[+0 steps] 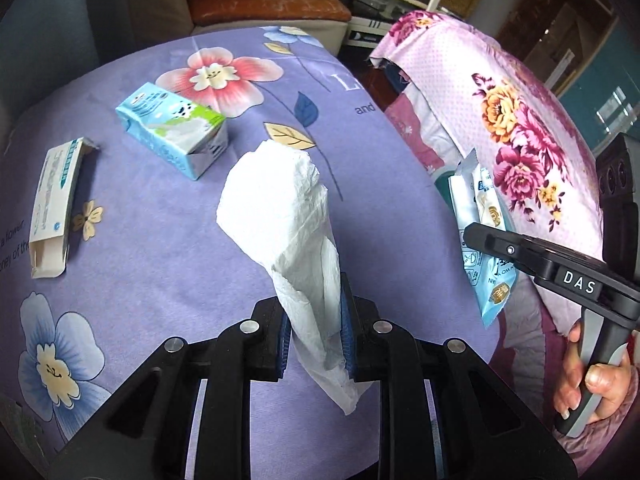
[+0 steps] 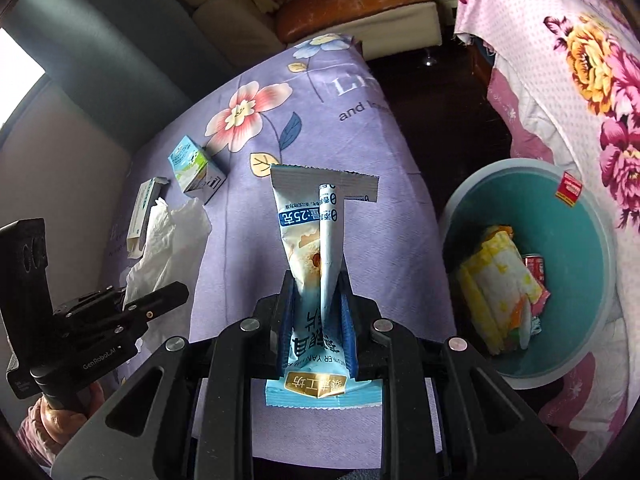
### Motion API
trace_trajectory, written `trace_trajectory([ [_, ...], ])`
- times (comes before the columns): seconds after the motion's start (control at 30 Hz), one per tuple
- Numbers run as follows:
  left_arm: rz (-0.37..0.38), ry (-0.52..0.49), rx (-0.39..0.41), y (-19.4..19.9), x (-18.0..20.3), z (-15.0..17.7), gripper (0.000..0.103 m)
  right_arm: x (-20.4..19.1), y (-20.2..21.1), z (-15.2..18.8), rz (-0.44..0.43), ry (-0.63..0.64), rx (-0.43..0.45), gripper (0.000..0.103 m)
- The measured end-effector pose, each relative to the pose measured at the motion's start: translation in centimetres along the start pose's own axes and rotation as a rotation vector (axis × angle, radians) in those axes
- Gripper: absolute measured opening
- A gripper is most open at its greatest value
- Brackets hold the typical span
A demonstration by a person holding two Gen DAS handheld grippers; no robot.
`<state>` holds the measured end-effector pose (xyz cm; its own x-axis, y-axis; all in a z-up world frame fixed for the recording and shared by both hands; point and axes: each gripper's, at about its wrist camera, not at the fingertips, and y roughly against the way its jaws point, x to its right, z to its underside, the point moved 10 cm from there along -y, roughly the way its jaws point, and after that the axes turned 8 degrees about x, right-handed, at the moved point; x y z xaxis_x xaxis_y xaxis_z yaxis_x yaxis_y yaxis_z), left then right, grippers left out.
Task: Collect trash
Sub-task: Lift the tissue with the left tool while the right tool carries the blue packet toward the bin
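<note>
My left gripper (image 1: 314,332) is shut on a crumpled white tissue (image 1: 280,216) and holds it above the purple flowered tablecloth (image 1: 160,280). My right gripper (image 2: 316,320) is shut on a light blue snack wrapper (image 2: 310,236), held upright above the cloth. The wrapper (image 1: 484,240) and right gripper also show at the right of the left wrist view. The tissue (image 2: 168,240) and left gripper (image 2: 132,304) show at the left of the right wrist view. A teal trash bin (image 2: 592,280) stands on the floor to the right, holding a yellow wrapper (image 2: 496,288) and a red can (image 2: 534,266).
A blue and white milk carton (image 1: 172,132) lies on the cloth at the far left. A long white opened box (image 1: 54,208) lies left of it. A pink flowered blanket (image 1: 500,120) covers furniture right of the table. A sofa (image 1: 260,4) stands behind.
</note>
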<state>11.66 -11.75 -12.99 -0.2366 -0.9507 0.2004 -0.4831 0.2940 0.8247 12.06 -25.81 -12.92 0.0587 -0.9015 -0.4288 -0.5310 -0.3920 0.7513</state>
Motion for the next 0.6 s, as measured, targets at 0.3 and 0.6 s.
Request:
trace_trajectory([
  [0.3, 0.070, -0.105, -0.047, -3.3, 9.0, -1.1, 0.021, 7.4, 3.8, -0.6, 0.037, -0.125, 0.086, 0.020],
  [0.6, 0.111, -0.232, -0.058, -5.5, 16.5, -1.7, 0.022, 13.5, 7.7, -0.9, 0.084, -0.222, 0.168, 0.020],
])
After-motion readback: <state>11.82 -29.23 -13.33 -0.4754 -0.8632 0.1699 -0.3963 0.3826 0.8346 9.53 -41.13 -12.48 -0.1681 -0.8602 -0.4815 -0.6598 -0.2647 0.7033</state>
